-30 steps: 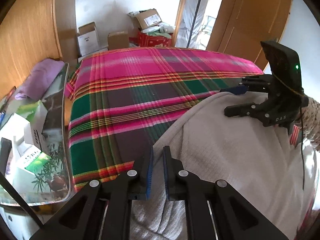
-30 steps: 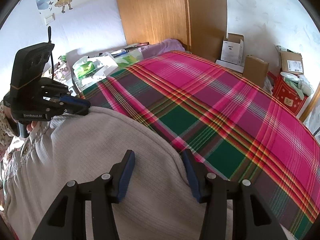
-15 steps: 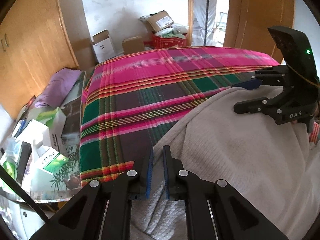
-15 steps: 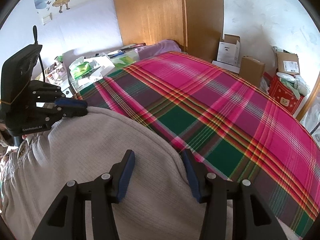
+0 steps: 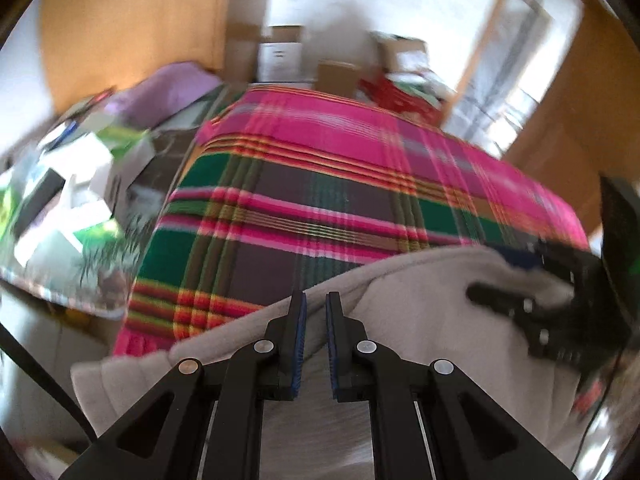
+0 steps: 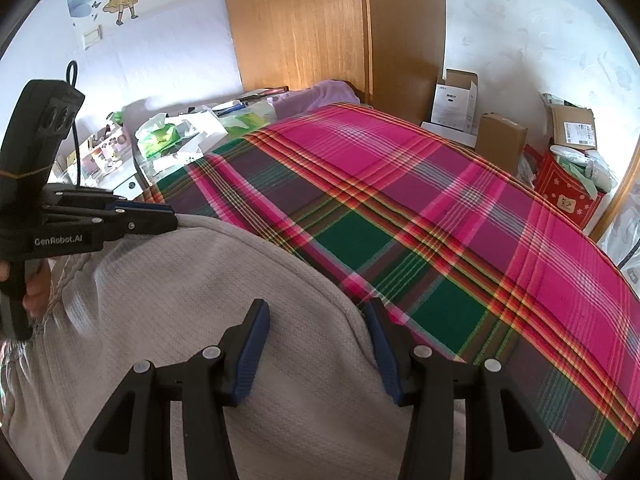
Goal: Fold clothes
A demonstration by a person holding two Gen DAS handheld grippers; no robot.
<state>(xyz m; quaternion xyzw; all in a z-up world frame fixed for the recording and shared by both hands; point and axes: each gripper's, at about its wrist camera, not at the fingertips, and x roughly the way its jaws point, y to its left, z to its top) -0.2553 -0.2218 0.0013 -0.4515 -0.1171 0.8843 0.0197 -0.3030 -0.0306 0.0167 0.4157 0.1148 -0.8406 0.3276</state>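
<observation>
A pale grey knit garment (image 6: 180, 300) lies bunched on the near part of a bed covered by a pink, green and purple plaid blanket (image 6: 440, 220). My left gripper (image 5: 315, 300) is nearly closed, and the garment's (image 5: 420, 320) folded edge runs between its blue pads. In the right wrist view the left gripper (image 6: 170, 220) pinches that edge at the left, a hand under it. My right gripper (image 6: 315, 308) stands wide open above the garment's right edge, its pads clear of the cloth. The left wrist view is blurred and shows the right gripper (image 5: 490, 274) at the far right.
A cluttered side table (image 6: 172, 136) with boxes and papers stands left of the bed, with a purple cloth (image 5: 168, 88) behind it. Cardboard boxes (image 6: 456, 100) and a red bag (image 6: 568, 196) sit past the far end. A wooden wardrobe (image 6: 320, 20) fills the back wall.
My left gripper has rolled, so its view tilted and blurred, and it keeps the garment edge. The right gripper has stayed where it was, still open.
</observation>
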